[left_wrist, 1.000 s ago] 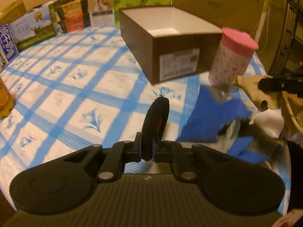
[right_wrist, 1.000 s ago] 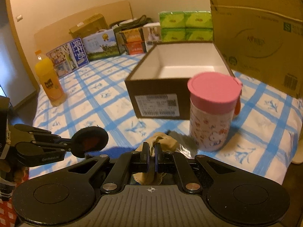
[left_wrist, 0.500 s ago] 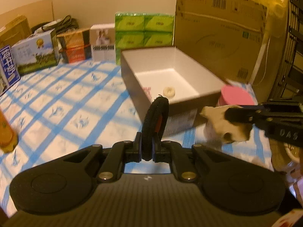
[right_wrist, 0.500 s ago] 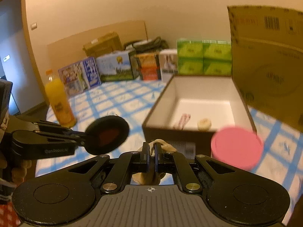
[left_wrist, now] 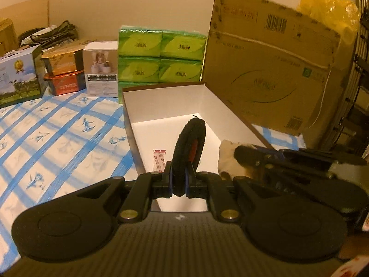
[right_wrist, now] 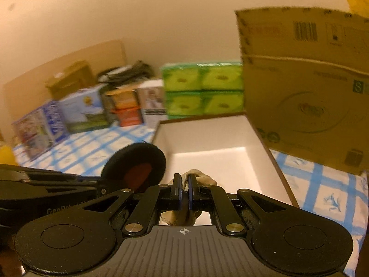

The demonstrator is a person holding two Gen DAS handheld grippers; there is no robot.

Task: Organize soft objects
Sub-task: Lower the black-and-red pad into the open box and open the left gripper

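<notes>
An open brown box with a white inside stands on the blue-checked tablecloth. On its floor lies a small red-and-white striped item. My left gripper is shut on a round black soft pad with a red centre, held upright over the box's near end. To its right, my right gripper holds a crumpled beige cloth above the box's right wall. In the right wrist view the right gripper is shut on the beige cloth, with the black pad to its left.
A tall cardboard carton stands right behind the box's right side. Green tissue packs are stacked behind the box. Several printed boxes line the back left. An orange bottle shows at the far left edge.
Both grippers rose and moved forward with their loads, from the table's near side to over the open box. The pink-lidded cup and blue cloth have dropped out of view.
</notes>
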